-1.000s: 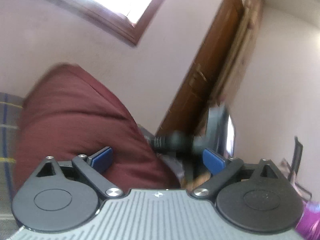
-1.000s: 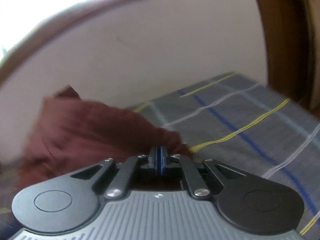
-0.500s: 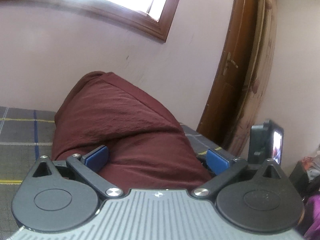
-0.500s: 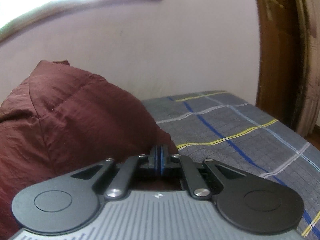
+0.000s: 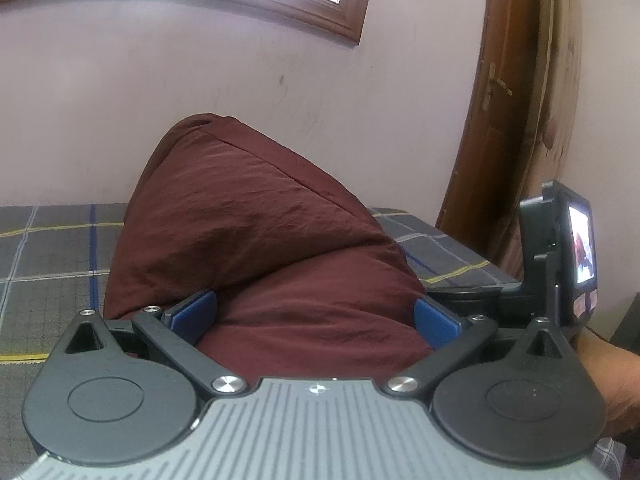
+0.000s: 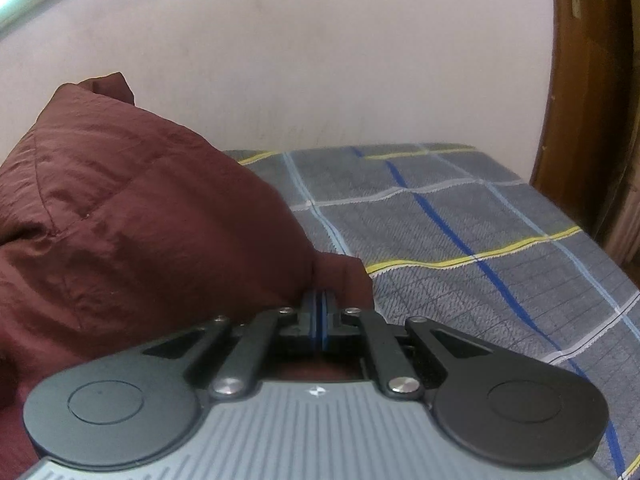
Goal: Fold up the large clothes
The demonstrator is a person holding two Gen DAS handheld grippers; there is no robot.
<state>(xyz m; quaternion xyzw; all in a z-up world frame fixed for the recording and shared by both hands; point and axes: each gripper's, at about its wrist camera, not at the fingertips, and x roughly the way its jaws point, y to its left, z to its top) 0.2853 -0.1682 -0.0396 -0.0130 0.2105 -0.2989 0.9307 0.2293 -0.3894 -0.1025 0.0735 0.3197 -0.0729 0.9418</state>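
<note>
Since a moment ago both views have tipped lower, so more of the bed and less of the window shows. No brand, label or readable writing is visible anywhere; each tool carries only a small pale emblem on its ribbed grey body.

The maroon garment [image 5: 256, 240] is a thin, crinkled, slightly shiny fabric with stitched seams, heaped on the bed [image 6: 460, 216] in a puffy mound rising to a peak near the pale wall. Its bulk runs from the near edge back toward that wall. The bedcover is a woven grey check crossed by blue, yellow and white lines.

The left tongs [image 5: 314, 314] stand wide open, blue pads either side of a fold, not pressing it. The right tongs [image 6: 319, 312] are closed, pinching a corner of the garment between flat blue pads.

At the right of the left view stands a small screen [image 5: 582, 250] beside a dark wooden door frame [image 5: 504, 120].
</note>
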